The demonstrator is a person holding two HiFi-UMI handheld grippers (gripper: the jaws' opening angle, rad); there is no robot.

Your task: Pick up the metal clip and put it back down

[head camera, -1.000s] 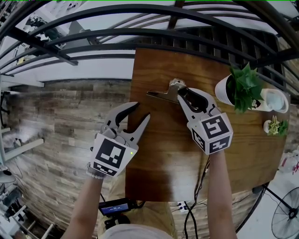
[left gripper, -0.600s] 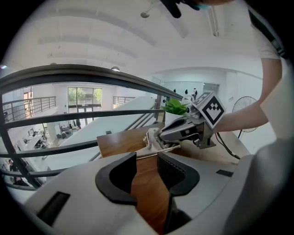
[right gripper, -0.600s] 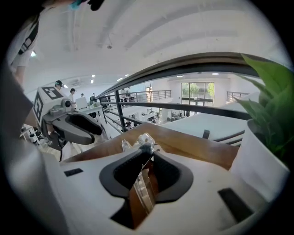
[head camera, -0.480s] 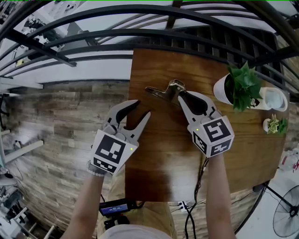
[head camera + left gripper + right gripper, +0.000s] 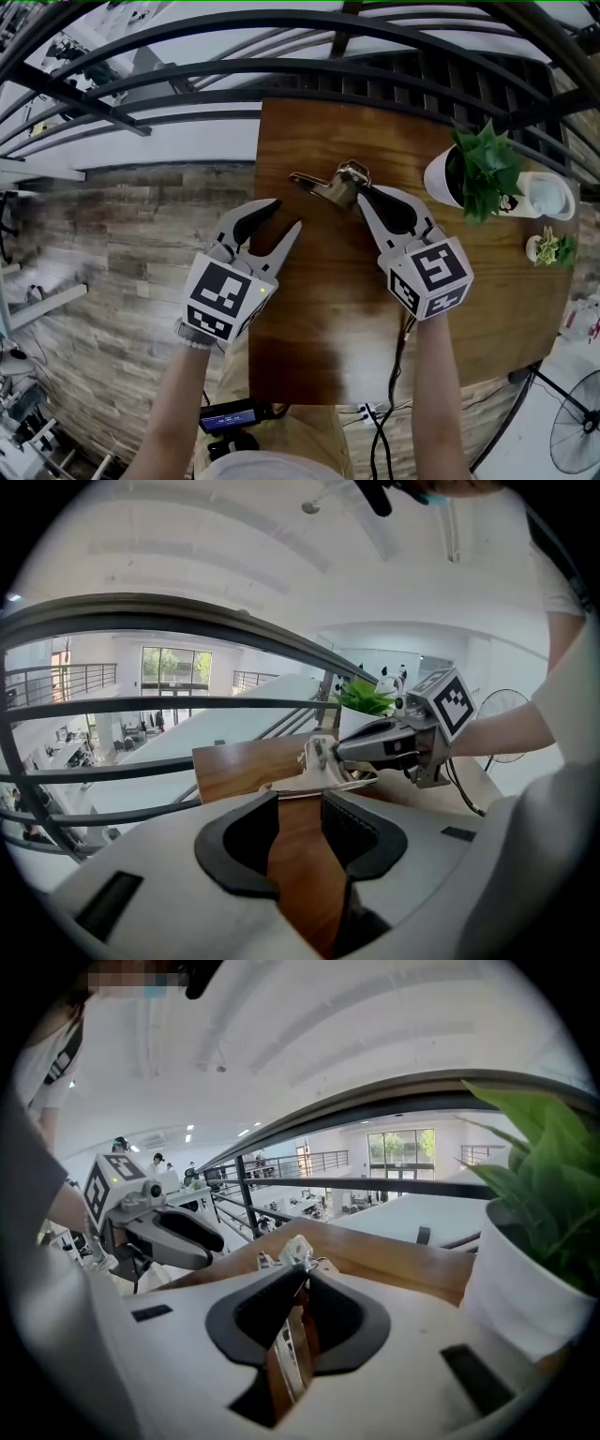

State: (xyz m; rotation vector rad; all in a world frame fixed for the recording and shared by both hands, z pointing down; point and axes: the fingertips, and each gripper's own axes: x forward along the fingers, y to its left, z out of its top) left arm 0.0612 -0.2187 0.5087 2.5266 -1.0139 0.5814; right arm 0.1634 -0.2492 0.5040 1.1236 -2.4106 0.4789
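The metal clip (image 5: 323, 186) lies at the far middle of the wooden table (image 5: 328, 319), its long flat arm pointing left. My right gripper (image 5: 362, 194) is at the clip's right end, its jaws closing, with the clip's handle (image 5: 296, 1252) pressed between the pads. The left gripper view shows the clip (image 5: 323, 766) ahead with the right gripper's jaws on it. My left gripper (image 5: 284, 216) hovers open over the table's left edge, a little short of the clip, with nothing between its fingers.
A white pot with a green plant (image 5: 469, 173) stands at the table's right, close beside my right gripper. A small white cup (image 5: 553, 200) and a tiny plant (image 5: 548, 253) sit further right. Dark railing bars (image 5: 281, 66) run beyond the far edge. Wooden floor lies left.
The right gripper's jaws have narrowed from wide apart onto the clip's handle. The clip has shifted slightly left. The left gripper has hardly moved.
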